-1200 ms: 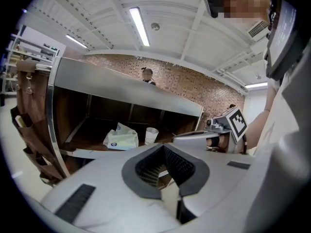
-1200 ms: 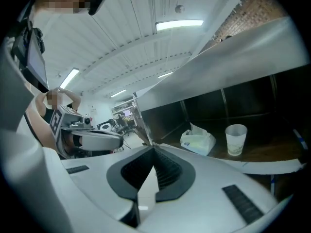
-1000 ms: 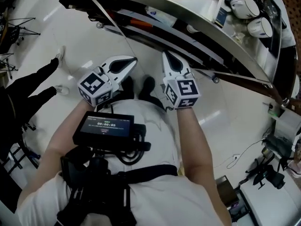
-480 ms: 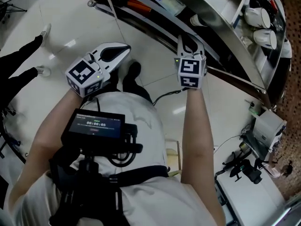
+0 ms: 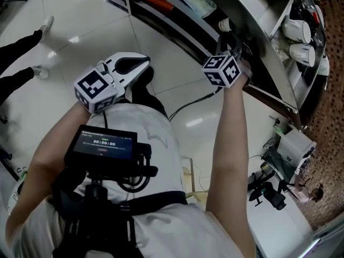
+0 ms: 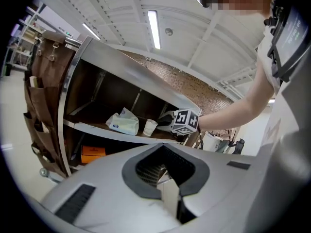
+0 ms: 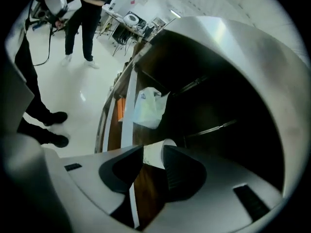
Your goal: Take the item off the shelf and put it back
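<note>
A white paper cup [image 7: 152, 155] stands on the dark wooden shelf board [image 7: 146, 198], right of a white tissue pack [image 7: 148, 108]. My right gripper [image 7: 153, 152] reaches into the shelf. Its jaws are opening, and the cup sits between their tips with no pad pressing on it. The head view has this gripper [image 5: 234, 38] beside the cup [image 5: 224, 24] under the metal shelf top [image 5: 258, 28]. In the left gripper view the cup [image 6: 150, 126] stands just left of the right gripper's marker cube [image 6: 186, 122]. My left gripper [image 5: 145, 64] hangs shut and empty in front of my chest.
An orange box [image 6: 92, 154] lies on the lower shelf. White mugs [image 5: 298, 28] hang at the shelf's right end. Black-trousered legs [image 5: 16, 31] show on the pale floor at the left. Equipment and a white box [image 5: 294, 144] stand at the right.
My right gripper has risen from chest height and pushed forward into the shelf up to the cup. Its jaws have spread apart. My left gripper has barely moved.
</note>
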Motion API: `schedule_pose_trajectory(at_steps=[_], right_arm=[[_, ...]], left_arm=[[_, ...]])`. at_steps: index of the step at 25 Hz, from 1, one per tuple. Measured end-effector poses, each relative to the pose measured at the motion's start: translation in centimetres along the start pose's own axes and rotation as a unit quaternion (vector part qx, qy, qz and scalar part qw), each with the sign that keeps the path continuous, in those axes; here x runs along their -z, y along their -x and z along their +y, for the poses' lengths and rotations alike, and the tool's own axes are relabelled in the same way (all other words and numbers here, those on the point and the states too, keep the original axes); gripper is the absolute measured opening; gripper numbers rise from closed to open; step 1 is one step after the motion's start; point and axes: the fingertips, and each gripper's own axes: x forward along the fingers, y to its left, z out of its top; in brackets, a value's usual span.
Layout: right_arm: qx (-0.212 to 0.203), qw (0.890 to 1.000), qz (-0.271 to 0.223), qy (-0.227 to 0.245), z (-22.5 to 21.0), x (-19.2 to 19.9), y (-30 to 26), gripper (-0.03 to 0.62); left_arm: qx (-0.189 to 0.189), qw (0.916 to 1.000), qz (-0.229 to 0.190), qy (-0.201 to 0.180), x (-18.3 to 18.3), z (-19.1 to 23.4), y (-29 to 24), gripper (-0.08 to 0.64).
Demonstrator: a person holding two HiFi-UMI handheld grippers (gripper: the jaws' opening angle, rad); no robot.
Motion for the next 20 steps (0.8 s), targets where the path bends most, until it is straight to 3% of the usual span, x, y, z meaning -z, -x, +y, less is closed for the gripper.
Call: schedule_pose_trajectory(at_steps=[8,16,20], right_arm=[[-0.003,0.998,0.047,0.045,-0.9,1.7,-2.9,0.181],[-0.016,0.989,0.090,0.113,-0.3,2.9,-5.0,0.179],[-0.005,0.989,0.081,0.122,-0.4,2.3,-5.0,0.084]], left_arm=[[-0.006,0.9999,-0.010,-0.004,0.6,0.5,0.0,0.009],[-0.013,0.9999,-0.006,0.003,-0.3,0.4,0.1,0.010],[-0.017,0.9998,0.001,0.008,0.0,0.4,0.2,0.010]])
